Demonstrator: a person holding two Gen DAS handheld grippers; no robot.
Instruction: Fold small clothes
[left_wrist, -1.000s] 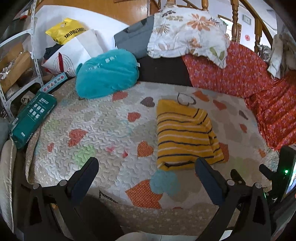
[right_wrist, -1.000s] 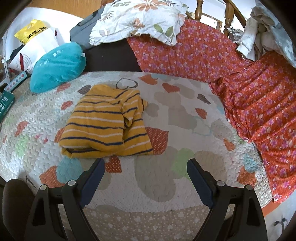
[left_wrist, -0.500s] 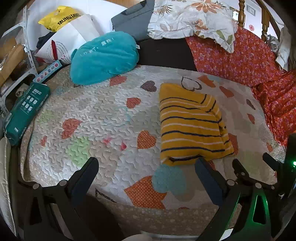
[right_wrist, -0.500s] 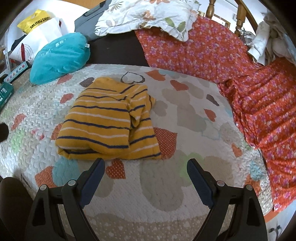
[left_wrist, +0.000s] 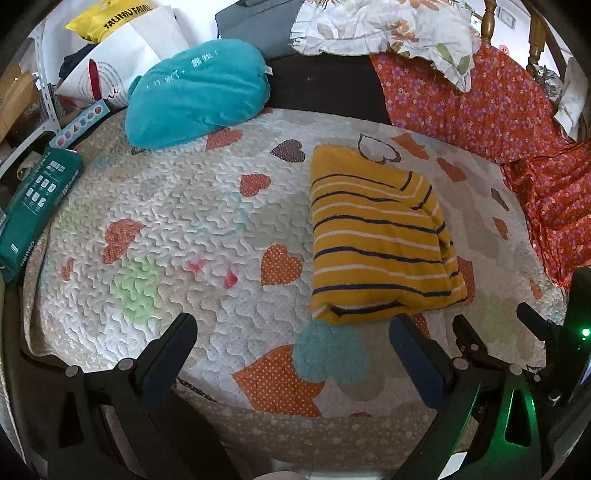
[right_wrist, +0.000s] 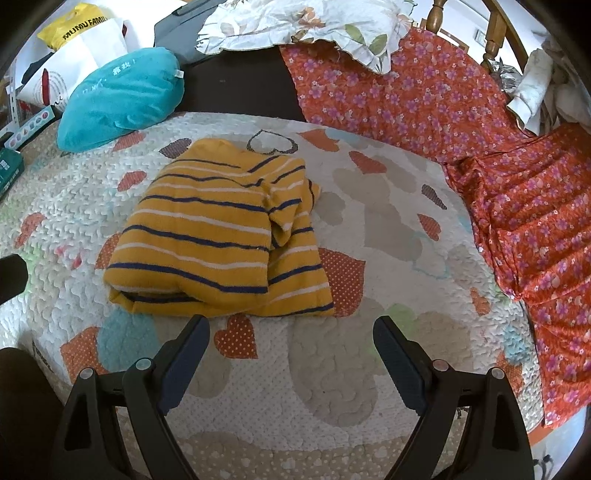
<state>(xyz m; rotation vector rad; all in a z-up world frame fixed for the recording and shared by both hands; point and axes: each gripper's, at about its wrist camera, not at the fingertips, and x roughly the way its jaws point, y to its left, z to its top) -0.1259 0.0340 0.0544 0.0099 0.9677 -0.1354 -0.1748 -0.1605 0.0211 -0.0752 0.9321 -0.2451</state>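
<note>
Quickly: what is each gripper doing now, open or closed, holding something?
Left gripper: open, holding nothing.
Right gripper: open, holding nothing; striped shirt lies free.

Both wrist views look down from near, sharing the striped garment (left_wrist: 376, 236) (right_wrist: 221, 236) on the quilt (left_wrist: 177, 221).

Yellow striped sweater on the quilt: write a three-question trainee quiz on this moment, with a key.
1. True or false: the left gripper is shut on the yellow knit sweater with navy and white stripes.
2. Multiple choice: what does the sweater lie on? A) the red floral cloth B) the white quilted cover with heart patches C) the teal plush cushion
3. Fill in: the right gripper is ____.

Key: 1 false, it is open and holds nothing; 2 B; 3 open.
</note>
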